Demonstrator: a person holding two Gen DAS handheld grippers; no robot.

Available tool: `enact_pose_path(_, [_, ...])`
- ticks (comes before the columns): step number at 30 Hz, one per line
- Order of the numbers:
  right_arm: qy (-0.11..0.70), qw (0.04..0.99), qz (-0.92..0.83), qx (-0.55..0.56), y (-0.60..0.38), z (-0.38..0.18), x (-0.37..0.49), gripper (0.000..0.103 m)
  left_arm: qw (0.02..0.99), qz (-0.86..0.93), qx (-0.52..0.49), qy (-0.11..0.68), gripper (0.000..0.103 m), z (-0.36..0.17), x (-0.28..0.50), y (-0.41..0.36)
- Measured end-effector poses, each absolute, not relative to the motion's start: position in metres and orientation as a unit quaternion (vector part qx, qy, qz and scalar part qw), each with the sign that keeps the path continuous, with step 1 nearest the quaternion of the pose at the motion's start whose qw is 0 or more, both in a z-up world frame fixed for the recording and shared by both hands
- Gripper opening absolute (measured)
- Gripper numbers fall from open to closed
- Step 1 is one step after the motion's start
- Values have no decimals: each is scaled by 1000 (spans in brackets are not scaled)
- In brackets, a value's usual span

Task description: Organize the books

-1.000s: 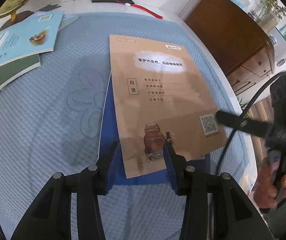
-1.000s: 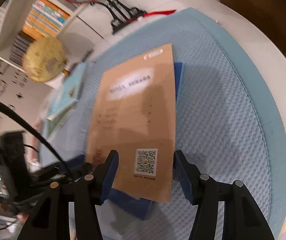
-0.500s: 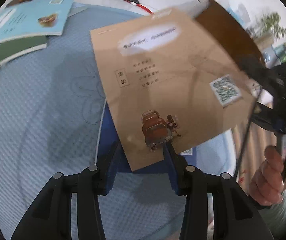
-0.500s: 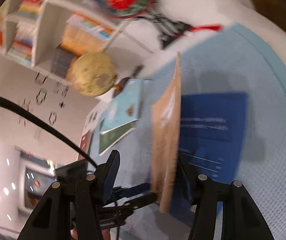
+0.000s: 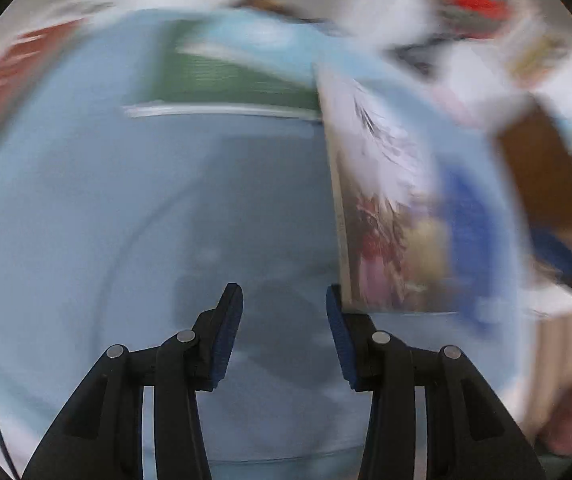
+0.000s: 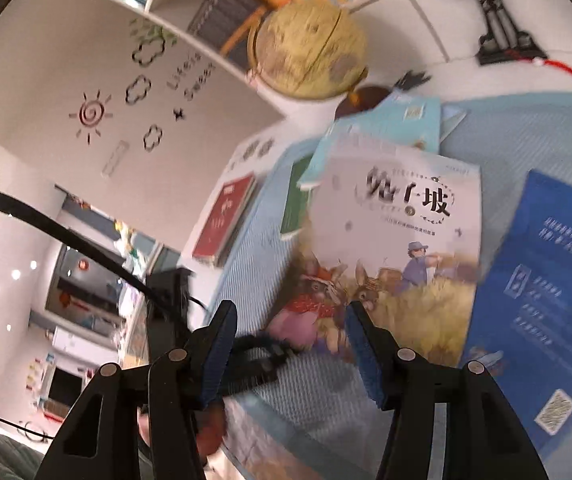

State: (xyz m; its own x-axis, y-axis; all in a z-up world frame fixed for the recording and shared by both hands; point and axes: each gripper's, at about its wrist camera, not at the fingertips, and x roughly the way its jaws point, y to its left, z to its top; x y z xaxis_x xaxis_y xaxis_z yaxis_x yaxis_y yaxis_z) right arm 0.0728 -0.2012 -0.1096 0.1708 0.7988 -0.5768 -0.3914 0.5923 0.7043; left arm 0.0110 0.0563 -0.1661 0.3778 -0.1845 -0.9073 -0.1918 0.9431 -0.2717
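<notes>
Mat: light-blue quilted mat [image 6: 526, 136] covers table; shelves, globe [image 6: 310, 50] behind.
Books: illustrated book [image 6: 398, 256] mid-mat, over blue book [image 6: 546, 300] by right edge; green, teal, red ones toward far-left corner.
Tongs: left gripper [image 5: 284, 334] & right gripper [image 6: 290, 350] both released, nothing betw. pads; illustrated book just beyond right gripper.
Unclear: left view badly blurred.

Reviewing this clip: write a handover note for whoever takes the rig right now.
Left tool: open, empty.
Right tool: open, empty, near the rabbit book.
Rabbit book lies cover up on the mat, its edge over the blue book. Green, teal and red books lie loose beyond it.
Done: no tidy pile yet.
Left: gather all five, probably into one stack.
</notes>
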Motion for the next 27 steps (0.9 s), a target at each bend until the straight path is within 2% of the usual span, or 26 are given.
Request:
enact_pose_path(3, [520,742,384,179,-191,-124,72,55,811,30,-188,553,39,-167,-6,91])
enact_pose_path(7, [553,758,318,135,-188,-148,77,55,818,24,-192,542,39,-158,-10,95])
enact_pose_path(17, [582,753,274,143,-207,-180,79,51,828,-13,-134,544,39,-176,53,58])
enact_pose_path(27, [573,789,214,46,-172,-185,99,51,833,-2,-100,545,42,-182,97,53])
